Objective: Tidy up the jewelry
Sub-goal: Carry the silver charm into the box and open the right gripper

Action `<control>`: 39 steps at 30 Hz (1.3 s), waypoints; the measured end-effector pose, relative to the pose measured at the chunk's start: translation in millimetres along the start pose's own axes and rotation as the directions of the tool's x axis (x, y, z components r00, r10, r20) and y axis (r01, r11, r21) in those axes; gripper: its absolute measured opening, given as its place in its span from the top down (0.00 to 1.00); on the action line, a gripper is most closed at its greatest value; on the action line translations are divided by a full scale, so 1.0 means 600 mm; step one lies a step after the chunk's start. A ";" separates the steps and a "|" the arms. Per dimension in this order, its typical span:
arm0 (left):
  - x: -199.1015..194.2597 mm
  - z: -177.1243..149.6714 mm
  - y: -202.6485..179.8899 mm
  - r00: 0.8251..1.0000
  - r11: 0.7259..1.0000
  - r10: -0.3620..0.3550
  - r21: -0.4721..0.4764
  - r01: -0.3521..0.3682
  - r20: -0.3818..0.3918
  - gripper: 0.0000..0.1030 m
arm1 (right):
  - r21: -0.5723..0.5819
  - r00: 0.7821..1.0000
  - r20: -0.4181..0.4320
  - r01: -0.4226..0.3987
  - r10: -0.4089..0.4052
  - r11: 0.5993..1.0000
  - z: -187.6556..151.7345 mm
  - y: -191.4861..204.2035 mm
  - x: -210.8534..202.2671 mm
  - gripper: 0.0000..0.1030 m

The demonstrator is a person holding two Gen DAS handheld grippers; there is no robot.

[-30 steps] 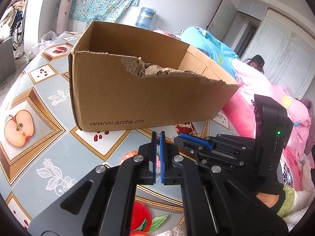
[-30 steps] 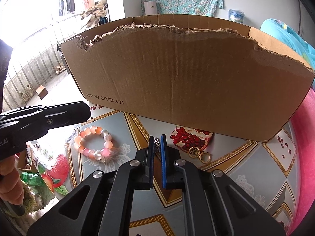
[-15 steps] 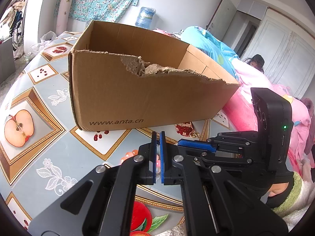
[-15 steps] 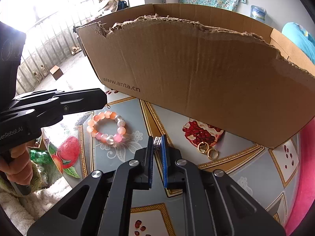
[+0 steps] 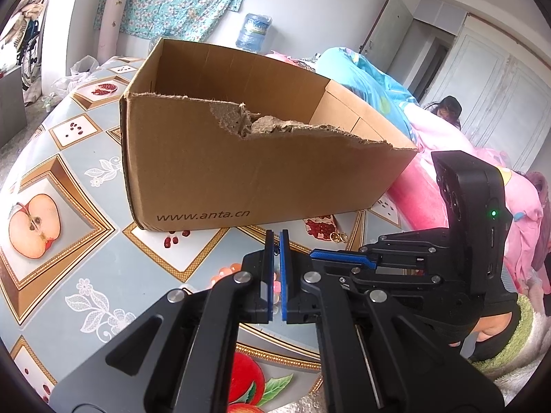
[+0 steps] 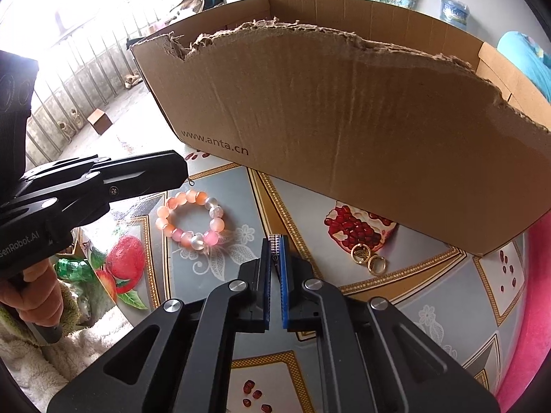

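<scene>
- The right gripper (image 6: 274,241), black with blue pads, is clenched on a small silver studded jewelry piece (image 6: 274,243) at its fingertips, low centre of the right wrist view; only its ribbed top edge shows, the rest is hidden between the pads, so its kind is hard to tell.
- The left gripper (image 5: 275,237) is closed; in its own view something dark and thin sits in the narrow slit at the tips, too small to make out.
- In the left wrist view the pink and orange bead bracelet (image 6: 191,219) is almost wholly hidden behind the gripper's fingers; the right wrist view shows it whole, lying on the counter (image 6: 430,285) at centre left, just below the left gripper's tip.
- Two gold rings (image 6: 367,258) lie touching each other on the counter's fruit-patterned cloth, right of centre, beside the printed pomegranate and near the foot of the brown cardboard box (image 6: 344,110).
- The box's torn front wall hides its floor in both views.
- Compared with a second ago, the right wrist view is tilted further down: the bracelet and rings sit higher and larger in frame, and the silver piece stands out more clearly beyond the pads. The left wrist view is unchanged apart from the right gripper's body shifting at lower right.
- The box reads "www.anta.cn"; the left gripper's side reads "enRobot.AI", cut off at the frame's left edge.
- A hand (image 6: 32,296) on the left gripper's handle is partly cut off at lower left.
</scene>
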State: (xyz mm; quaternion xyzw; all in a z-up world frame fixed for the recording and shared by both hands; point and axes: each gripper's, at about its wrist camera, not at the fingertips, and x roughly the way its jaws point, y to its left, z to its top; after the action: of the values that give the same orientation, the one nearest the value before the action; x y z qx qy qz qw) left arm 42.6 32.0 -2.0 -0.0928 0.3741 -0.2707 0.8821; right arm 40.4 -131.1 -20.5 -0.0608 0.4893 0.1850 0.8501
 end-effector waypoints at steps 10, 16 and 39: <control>-0.023 0.009 -0.009 0.999 1.000 -0.026 -0.007 0.026 0.023 0.98 | 0.043 0.998 0.059 -0.038 0.035 0.998 -0.020 -0.038 -0.054 0.96; -0.067 0.039 -0.040 0.993 0.996 -0.090 0.027 0.089 0.072 0.98 | 0.053 0.986 0.157 -0.064 0.055 0.997 -0.018 -0.056 -0.132 0.96; 0.187 0.308 -0.015 0.949 0.996 0.085 0.018 -0.084 -0.305 0.98 | 0.101 0.983 -0.019 -0.181 0.184 0.978 0.259 -0.209 -0.064 0.95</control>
State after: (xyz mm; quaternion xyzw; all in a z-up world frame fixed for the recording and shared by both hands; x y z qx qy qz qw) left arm 234.3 -44.0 62.8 -0.0317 0.5090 -0.2445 0.8247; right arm 195.6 -212.4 82.1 0.0240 0.5131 0.2370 0.8246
